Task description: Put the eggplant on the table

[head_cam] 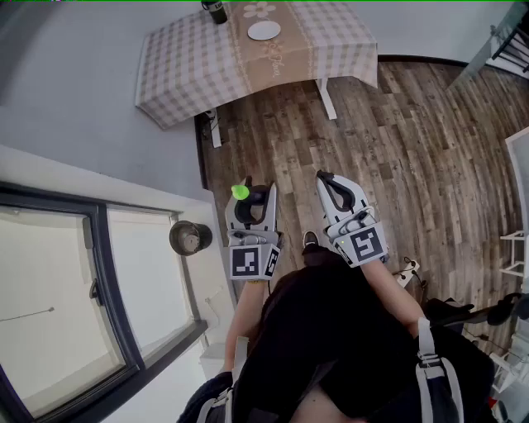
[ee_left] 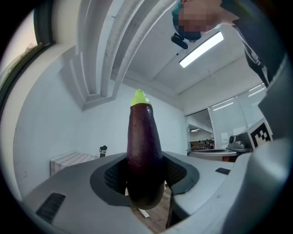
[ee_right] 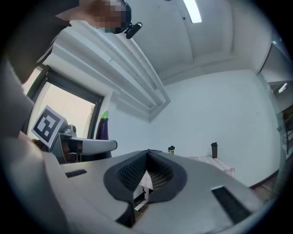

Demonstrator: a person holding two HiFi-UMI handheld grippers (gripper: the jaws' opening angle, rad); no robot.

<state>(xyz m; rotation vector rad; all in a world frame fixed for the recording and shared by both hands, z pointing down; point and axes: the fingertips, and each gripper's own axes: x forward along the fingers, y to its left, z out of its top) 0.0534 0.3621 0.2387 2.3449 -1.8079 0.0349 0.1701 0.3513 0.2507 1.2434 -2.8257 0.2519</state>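
The eggplant (ee_left: 144,151) stood upright in the left claw (ee_left: 145,174), whose jaws were clamped on its dark lower body, with its green cap on top. It was not yet on the tabletop (head_cam: 186,62), which lay at the top of the head view, well apart from both claws near the frame's centre. So the pickup looked done. The carry across the floor (head_cam: 372,124) and the set-down were judged to be left. The right claw (ee_right: 147,157) had its jaws together on nothing and sat just right of the left one in the head view.

The tabletop wore a checked cloth with a tan runner down its middle. A white plate (head_cam: 264,30) sat on the runner and a dark bottle (head_cam: 216,11) stood at the top edge, with bare cloth on either side. Wood planks filled the upper right of the head view. A pale wall ran down the left, with a dark-framed window (head_cam: 58,281) at the lower left.
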